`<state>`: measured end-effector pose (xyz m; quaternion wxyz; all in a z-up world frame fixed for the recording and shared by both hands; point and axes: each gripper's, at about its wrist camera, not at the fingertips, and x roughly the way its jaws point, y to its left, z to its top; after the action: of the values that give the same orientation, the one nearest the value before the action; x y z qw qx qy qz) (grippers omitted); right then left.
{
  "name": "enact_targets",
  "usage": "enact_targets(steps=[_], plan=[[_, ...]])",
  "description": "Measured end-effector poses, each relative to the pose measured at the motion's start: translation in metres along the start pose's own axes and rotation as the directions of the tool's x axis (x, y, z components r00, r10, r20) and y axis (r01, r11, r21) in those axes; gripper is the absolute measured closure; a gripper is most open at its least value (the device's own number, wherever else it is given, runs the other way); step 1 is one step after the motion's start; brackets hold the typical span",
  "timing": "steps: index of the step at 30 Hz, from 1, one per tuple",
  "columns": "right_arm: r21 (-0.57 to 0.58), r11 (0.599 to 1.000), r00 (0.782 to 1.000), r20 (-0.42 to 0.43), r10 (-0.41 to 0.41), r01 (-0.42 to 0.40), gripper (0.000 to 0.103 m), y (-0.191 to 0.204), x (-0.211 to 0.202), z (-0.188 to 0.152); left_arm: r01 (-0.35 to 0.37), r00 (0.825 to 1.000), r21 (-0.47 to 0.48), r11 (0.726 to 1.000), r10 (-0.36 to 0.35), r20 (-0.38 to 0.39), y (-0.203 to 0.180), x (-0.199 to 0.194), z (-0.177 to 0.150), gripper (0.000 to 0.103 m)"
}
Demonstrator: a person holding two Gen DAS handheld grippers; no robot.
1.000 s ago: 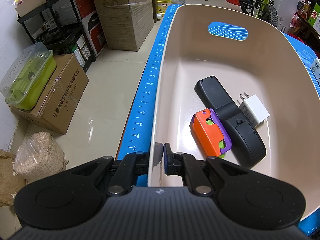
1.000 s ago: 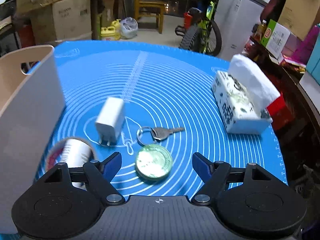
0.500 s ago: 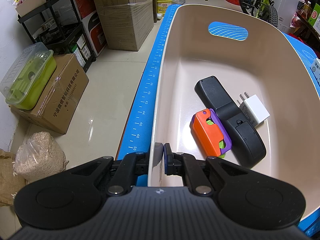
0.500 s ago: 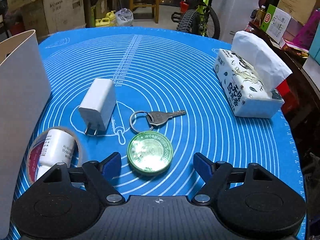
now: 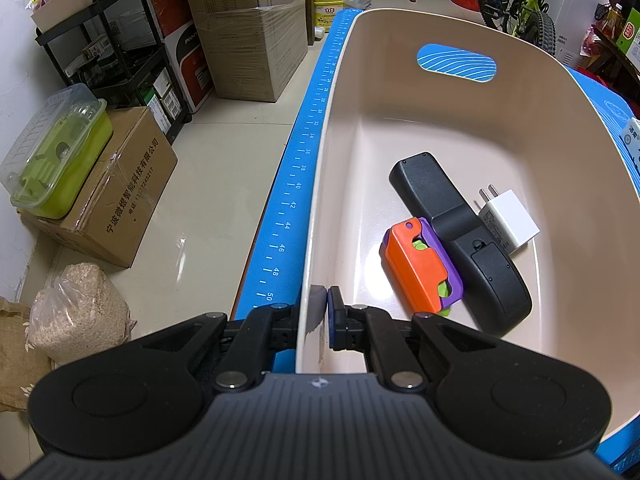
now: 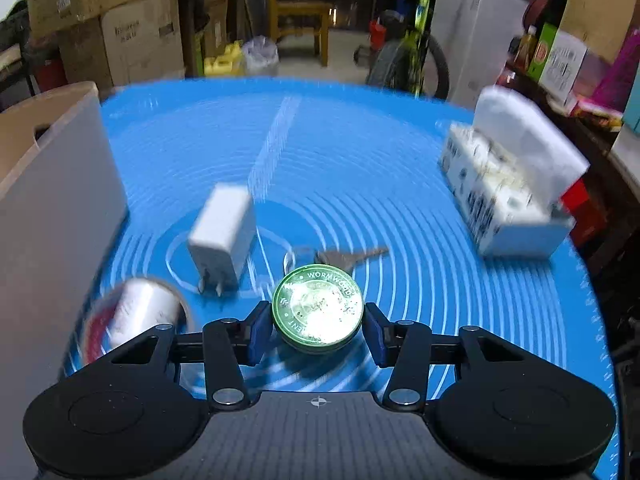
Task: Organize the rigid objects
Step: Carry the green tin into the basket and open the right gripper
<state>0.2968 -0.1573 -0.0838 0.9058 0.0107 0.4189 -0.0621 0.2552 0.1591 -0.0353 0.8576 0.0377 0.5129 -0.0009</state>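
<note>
My left gripper (image 5: 322,308) is shut on the near wall of the beige bin (image 5: 520,40). Inside the bin lie a black remote (image 5: 460,232), an orange and purple toy (image 5: 420,264) and a white charger (image 5: 508,222). In the right wrist view my right gripper (image 6: 318,332) is closing on a round green tin (image 6: 318,312); both blue pads touch its sides. Just beyond the tin, a key on a ring (image 6: 344,256) and a second white charger (image 6: 224,236) rest on the blue mat (image 6: 360,152).
A tape roll with a white bottle in it (image 6: 136,316) lies left of the tin, beside the bin's outer wall (image 6: 52,208). A tissue pack (image 6: 508,192) stands at the mat's right edge. Boxes, shelves and a bicycle surround the table.
The right gripper's jaws have narrowed from wide apart to the sides of the green tin, which now sits between the pads. The left gripper has not moved.
</note>
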Motion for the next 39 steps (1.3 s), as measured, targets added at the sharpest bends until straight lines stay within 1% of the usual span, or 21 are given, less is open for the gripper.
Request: enact_targets(steps=[2,5,9,12,16,18,22,24,27,30,35,37,39], plan=[[0.001,1.0,0.999,0.04,0.003,-0.004,0.049,0.004,-0.011,0.005,0.001,1.0,-0.001,1.0,-0.001,0.0,0.0,0.0,0.0,0.093],[-0.027,1.0,0.994,0.108,0.009,-0.007,0.049,0.019,-0.032,0.013,0.001,1.0,-0.001,1.0,-0.001,0.0,0.0,0.0,0.0,0.093],[-0.075,0.996,0.977,0.202,0.071,-0.057,0.049,0.044,-0.062,0.029,0.002,1.0,-0.002,1.0,-0.002,0.0,0.0,0.0,0.0,0.093],[-0.124,0.986,0.961,0.239,0.139,-0.112,0.049,0.066,-0.08,0.039,0.001,1.0,-0.002,1.0,-0.001,0.0,0.0,0.0,0.0,0.093],[-0.188,0.967,0.945,0.245,0.214,-0.171,0.049,0.1,-0.092,0.051,0.001,1.0,-0.003,1.0,-0.001,-0.001,0.001,0.0,-0.001,0.093],[-0.222,0.954,0.941,0.225,0.251,-0.201,0.049,0.119,-0.092,0.057,0.0,1.0,-0.003,1.0,0.0,-0.001,0.0,0.001,0.0,0.093],[-0.299,0.928,0.946,0.161,0.281,-0.224,0.049,0.158,-0.082,0.065,-0.003,1.0,-0.003,1.0,0.003,-0.004,-0.001,0.001,0.0,0.093],[-0.357,0.902,0.95,0.101,0.295,-0.242,0.049,0.18,-0.074,0.066,-0.003,1.0,-0.003,1.0,0.003,-0.003,-0.001,0.001,0.0,0.093],[-0.422,0.873,0.96,0.019,0.28,-0.246,0.049,0.207,-0.06,0.066,-0.003,1.0,-0.003,1.0,0.003,-0.003,-0.001,0.001,0.0,0.093],[-0.439,0.859,0.962,-0.06,0.265,-0.264,0.049,0.222,-0.043,0.065,-0.004,1.0,-0.003,1.0,0.004,-0.003,-0.001,0.001,0.0,0.093],[-0.442,0.853,0.961,-0.148,0.235,-0.277,0.049,0.234,-0.023,0.056,-0.003,1.0,-0.003,1.0,0.003,-0.003,-0.001,0.001,0.001,0.094],[-0.438,0.854,0.958,-0.173,0.228,-0.282,0.049,0.238,-0.019,0.056,-0.004,1.0,-0.003,1.0,0.004,-0.004,-0.001,0.001,0.001,0.094],[-0.442,0.845,0.95,-0.21,0.23,-0.302,0.049,0.241,-0.017,0.052,-0.003,1.0,-0.003,1.0,0.003,-0.004,-0.001,0.002,0.001,0.093]])
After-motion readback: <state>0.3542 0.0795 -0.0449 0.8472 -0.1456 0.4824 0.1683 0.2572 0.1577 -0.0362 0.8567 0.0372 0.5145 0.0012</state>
